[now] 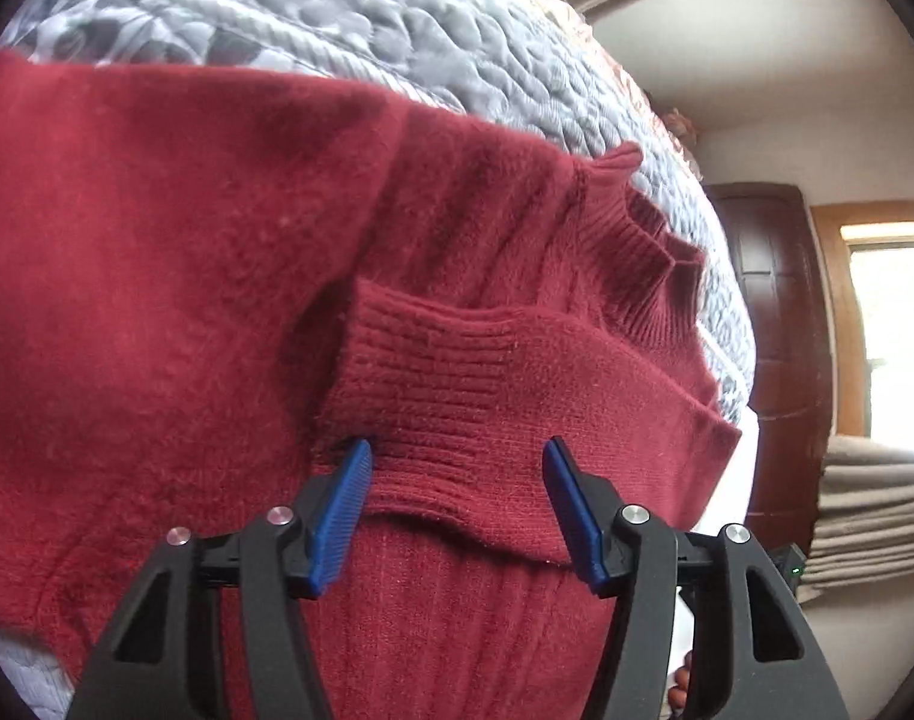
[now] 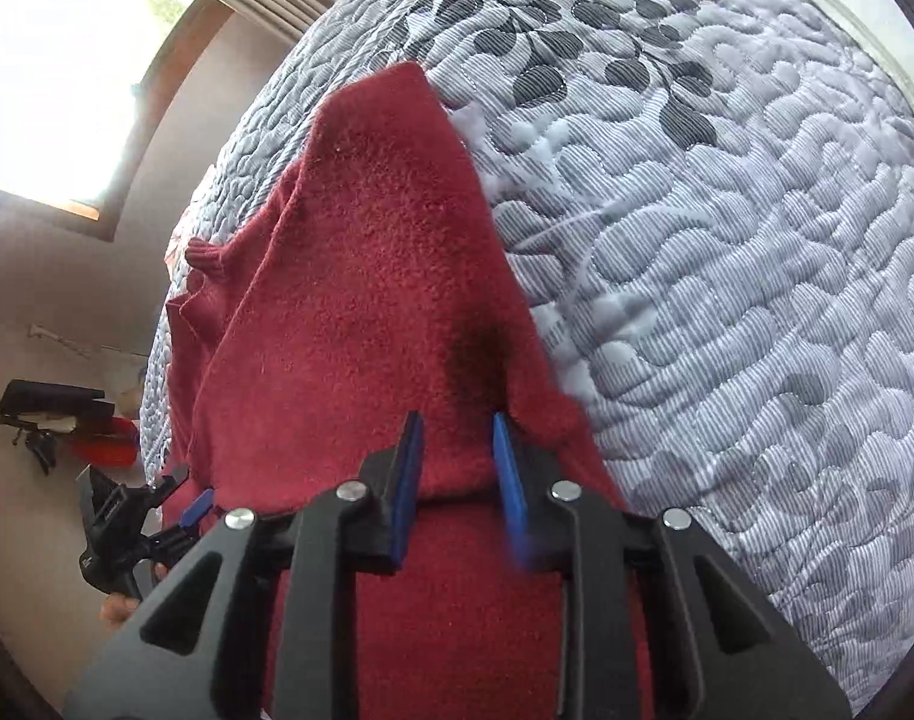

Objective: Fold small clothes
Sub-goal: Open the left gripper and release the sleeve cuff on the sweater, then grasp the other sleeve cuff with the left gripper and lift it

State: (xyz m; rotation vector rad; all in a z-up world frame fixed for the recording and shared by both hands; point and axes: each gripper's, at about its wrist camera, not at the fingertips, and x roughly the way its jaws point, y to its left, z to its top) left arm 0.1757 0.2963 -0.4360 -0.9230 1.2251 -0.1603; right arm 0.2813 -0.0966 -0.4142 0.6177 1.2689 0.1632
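A dark red knit sweater lies on the grey quilted bed cover. Its collar points to the right in the left wrist view. One sleeve is folded across the body, and its ribbed cuff lies between the fingers of my left gripper, which stands wide open around it. In the right wrist view my right gripper pinches a fold of the sweater, with a dark crease running into the jaws. The left gripper shows at the lower left there.
The bed cover stretches out to the right of the sweater. Beyond the bed are a wooden door, a bright window, curtains and a shelf with dark objects. A hand holds the left gripper.
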